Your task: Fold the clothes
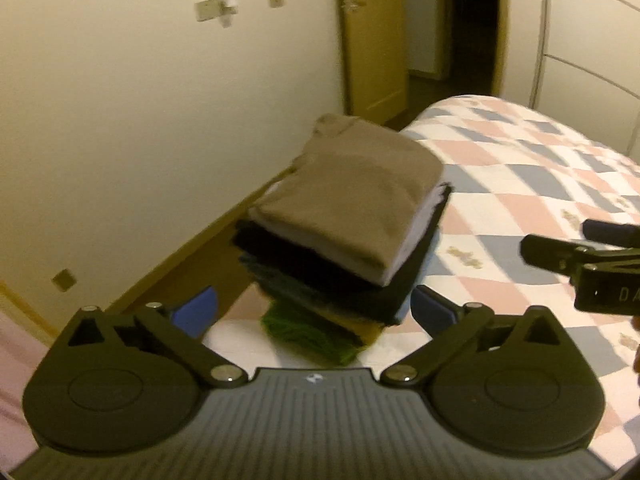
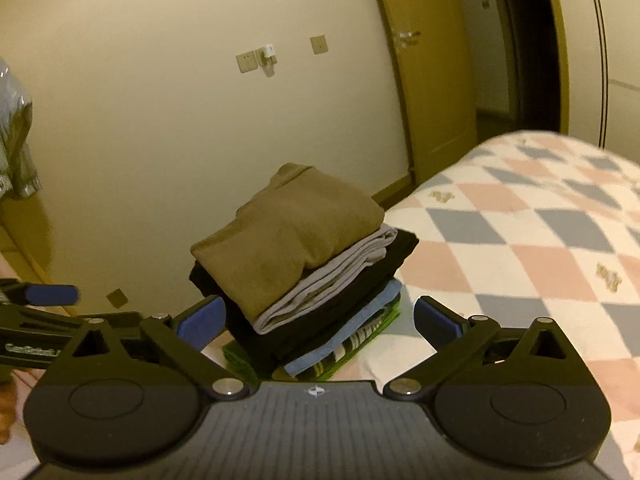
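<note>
Ahead: bed (image 2: 520,240) with checked quilt; folded clothes stack (image 2: 304,264) at its wall-side edge, brown garment (image 1: 352,200) topmost. Left claw (image 1: 314,312) and right claw (image 2: 320,320), both spread wide and empty, face stack straight on, equally near.

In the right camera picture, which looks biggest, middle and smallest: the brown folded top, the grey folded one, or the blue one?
1. Brown folded top
2. Grey folded garment
3. Blue folded garment
Only edges of the grey and blue show, so that order is unsure.
</note>
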Tool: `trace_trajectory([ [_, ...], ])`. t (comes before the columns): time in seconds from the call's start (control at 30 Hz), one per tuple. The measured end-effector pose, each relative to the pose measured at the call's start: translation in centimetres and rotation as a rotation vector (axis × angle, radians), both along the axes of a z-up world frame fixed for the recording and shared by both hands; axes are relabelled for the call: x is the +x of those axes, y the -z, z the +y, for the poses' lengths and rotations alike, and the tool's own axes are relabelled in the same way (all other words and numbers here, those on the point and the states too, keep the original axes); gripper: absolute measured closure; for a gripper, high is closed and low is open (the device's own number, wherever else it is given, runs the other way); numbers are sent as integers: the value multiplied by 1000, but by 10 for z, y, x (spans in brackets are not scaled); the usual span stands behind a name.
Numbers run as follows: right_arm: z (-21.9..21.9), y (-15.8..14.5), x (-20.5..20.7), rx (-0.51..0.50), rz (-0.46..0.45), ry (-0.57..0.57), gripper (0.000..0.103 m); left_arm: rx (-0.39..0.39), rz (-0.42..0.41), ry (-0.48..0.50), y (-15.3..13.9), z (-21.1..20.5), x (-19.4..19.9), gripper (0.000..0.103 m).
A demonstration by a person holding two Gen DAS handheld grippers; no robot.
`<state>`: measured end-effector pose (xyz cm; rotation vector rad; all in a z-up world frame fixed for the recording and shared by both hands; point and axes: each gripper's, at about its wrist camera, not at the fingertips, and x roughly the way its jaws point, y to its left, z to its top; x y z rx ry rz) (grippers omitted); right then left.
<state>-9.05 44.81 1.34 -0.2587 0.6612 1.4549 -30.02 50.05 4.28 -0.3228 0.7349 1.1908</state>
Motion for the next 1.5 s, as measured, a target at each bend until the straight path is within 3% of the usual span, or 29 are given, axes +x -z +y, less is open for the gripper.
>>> trace_trajectory([
  [0.13, -6, -3, -1, 33, -63, -20, 0, 32, -10, -55, -8, -18, -3, 1],
  [0.27, -11, -6, -1, 68, -126, -43, 0, 8, -49, -145, -12, -32, 7, 1],
  [0.5, -32, -6, 36, 20, -97, -131, 0, -79, -98, -299, -9, -73, 44, 1],
  [0.67, -48, -4, 62, -15, -86, -202, 0, -92, -88, -361, -3, -105, 72, 1],
  [1.17, -80, 13, 117, -102, -39, -350, 0, -139, -81, -455, 17, -152, 117, 1],
  [1.5, -77, 36, 123, -167, -16, -385, 0, -249, -121, -499, 43, -154, 119, 1],
])
